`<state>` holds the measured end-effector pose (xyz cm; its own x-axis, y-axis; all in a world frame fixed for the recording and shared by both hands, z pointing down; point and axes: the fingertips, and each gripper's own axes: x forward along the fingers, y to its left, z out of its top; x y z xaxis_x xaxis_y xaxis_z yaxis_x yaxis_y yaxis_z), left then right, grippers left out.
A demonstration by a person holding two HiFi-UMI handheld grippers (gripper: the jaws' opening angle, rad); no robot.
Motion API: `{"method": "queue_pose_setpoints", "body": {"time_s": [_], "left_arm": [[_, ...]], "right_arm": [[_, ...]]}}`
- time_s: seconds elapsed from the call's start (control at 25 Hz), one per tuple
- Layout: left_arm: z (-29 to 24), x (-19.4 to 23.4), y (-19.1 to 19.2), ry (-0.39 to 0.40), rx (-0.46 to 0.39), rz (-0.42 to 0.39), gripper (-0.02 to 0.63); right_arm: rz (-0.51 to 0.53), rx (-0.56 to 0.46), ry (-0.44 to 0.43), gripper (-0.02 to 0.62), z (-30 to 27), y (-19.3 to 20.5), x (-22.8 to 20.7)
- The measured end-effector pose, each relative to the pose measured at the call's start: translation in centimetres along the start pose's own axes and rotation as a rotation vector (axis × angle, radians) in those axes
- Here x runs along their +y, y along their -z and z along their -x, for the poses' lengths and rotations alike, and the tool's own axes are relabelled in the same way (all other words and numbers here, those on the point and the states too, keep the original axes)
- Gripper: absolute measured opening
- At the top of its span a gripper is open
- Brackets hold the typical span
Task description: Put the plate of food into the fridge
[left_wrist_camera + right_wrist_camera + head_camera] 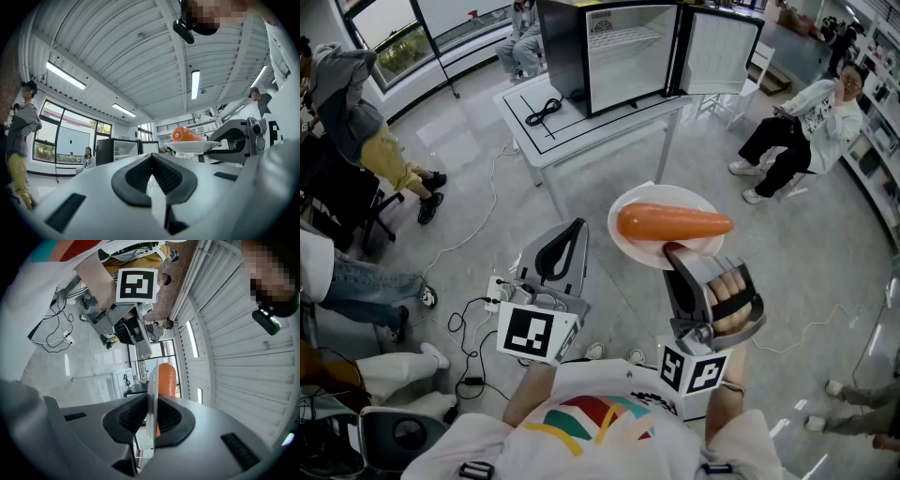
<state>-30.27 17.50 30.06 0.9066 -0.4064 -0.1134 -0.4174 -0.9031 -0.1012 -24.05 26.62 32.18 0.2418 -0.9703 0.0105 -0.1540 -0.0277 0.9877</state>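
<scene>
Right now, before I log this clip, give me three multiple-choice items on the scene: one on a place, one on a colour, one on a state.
1. Where does the fridge stand?
A. on the floor
B. on the white table
C. on a chair

2. What colour is the food on the plate?
A. green
B. white
C. orange

3. What is the right hand-held gripper doing?
A. clamping the plate's rim
B. hanging open and empty
C. pulling the fridge door

Answers:
1 B: the head view shows the fridge sitting on the tabletop.
2 C: one long orange piece lies on the white plate.
3 A: the right gripper view shows the rim pinched between its jaws.
</scene>
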Motion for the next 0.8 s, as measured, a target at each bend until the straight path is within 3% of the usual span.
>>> {"method": "queue_pose_setpoints", "body": {"time_s": [0.8], "left_arm": [[-0.76,-0.36,0.33,0.004,0.006,0.003,0.005]], "right_arm": [[-0.023,-0.025,-0.02,0.038,-0.27,0.45,0.01]]}}
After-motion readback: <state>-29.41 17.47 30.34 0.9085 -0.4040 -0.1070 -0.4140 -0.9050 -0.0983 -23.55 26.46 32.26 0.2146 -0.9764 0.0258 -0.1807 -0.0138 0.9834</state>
